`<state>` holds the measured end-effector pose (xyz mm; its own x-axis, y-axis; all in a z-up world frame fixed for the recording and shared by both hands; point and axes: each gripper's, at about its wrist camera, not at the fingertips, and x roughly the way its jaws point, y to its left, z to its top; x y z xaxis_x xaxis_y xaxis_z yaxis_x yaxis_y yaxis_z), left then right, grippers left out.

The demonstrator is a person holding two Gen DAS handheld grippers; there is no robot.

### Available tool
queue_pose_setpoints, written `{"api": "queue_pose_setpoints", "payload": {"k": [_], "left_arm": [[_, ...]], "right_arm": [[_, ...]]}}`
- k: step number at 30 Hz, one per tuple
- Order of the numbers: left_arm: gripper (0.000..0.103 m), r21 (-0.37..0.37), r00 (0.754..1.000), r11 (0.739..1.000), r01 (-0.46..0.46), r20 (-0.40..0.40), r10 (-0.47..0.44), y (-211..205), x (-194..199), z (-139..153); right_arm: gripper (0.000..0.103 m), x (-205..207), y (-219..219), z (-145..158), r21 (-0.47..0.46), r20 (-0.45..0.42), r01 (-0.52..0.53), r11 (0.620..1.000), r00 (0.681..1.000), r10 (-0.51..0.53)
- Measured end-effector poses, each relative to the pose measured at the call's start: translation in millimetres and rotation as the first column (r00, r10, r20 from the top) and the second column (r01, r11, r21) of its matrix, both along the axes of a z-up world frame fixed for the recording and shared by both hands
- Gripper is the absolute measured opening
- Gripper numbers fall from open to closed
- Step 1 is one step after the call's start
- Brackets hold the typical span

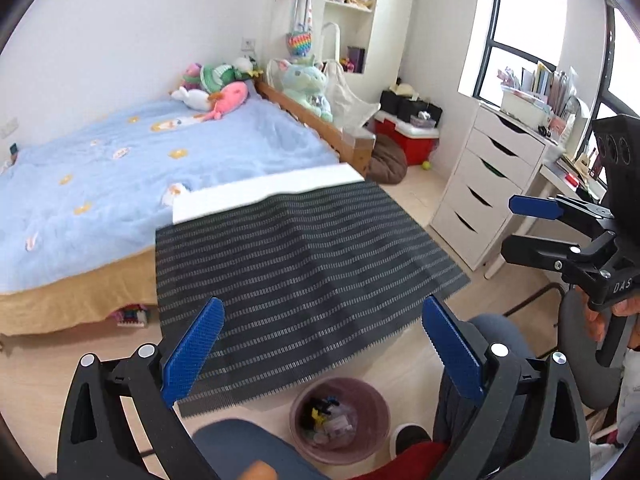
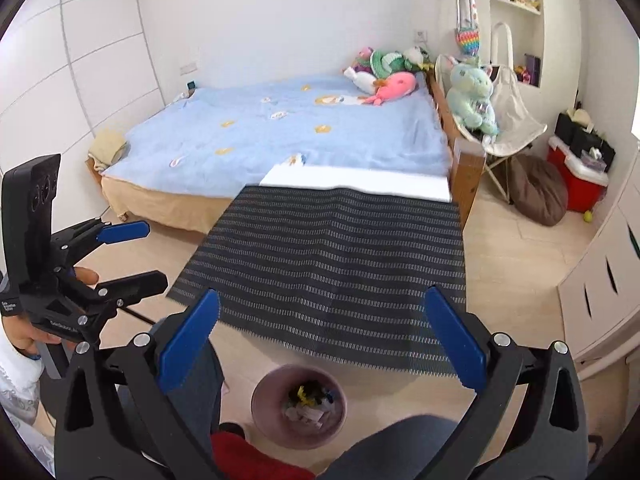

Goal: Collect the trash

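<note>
Both wrist fisheyes look from above the seated person's knees, forward and slightly down across the striped mat (image 1: 304, 272) toward the blue bed (image 1: 140, 168). The left view sits further left and catches the right gripper (image 1: 524, 228) at its right edge; the right view catches the left gripper (image 2: 132, 256) at its left edge. Both share the mat, the bed and the pink trash bin (image 2: 298, 406) close below

The trash bin (image 1: 340, 420) stands on the floor (image 1: 420, 192) near me, the mat (image 1: 296, 272) beyond it, the bed (image 1: 140, 168) far left.
</note>
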<state>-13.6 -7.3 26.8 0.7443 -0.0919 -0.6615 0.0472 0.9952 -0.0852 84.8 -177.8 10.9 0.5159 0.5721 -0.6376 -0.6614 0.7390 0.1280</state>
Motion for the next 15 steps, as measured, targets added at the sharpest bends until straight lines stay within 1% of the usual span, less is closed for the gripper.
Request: {"api": "queue_pose_setpoints", "payload": {"k": [3, 5, 8, 12, 15], "left_arm": [[0.097, 0.006, 1.0, 1.0, -0.01, 0.021, 0.01, 3, 4, 8], [0.097, -0.015, 1.0, 1.0, -0.011, 0.029, 0.011, 7, 8, 12], [0.097, -0.024, 0.999, 1.0, -0.018, 0.027, 0.019, 9, 12, 14], [0.097, -0.002, 0.999, 0.999, -0.045, 0.018, 0.045, 8, 17, 13], [0.097, -0.011, 0.998, 0.998, -0.056, 0.02, 0.056, 11, 17, 14]], "right_arm": [[0.1, 7, 3, 8, 0.007, 0.017, 0.003, 1.0, 1.0, -0.003], [0.1, 10, 5, 12, 0.016, 0.022, 0.001, 1.0, 1.0, -0.002], [0.1, 15, 9, 16, 0.018, 0.027, -0.007, 1.0, 1.0, 0.007], [0.1, 19, 12, 17, 0.022, 0.019, -0.022, 1.0, 1.0, 0.021], [0.1, 18, 12, 15, 0.019, 0.014, -0.025, 1.0, 1.0, 0.024]]}}
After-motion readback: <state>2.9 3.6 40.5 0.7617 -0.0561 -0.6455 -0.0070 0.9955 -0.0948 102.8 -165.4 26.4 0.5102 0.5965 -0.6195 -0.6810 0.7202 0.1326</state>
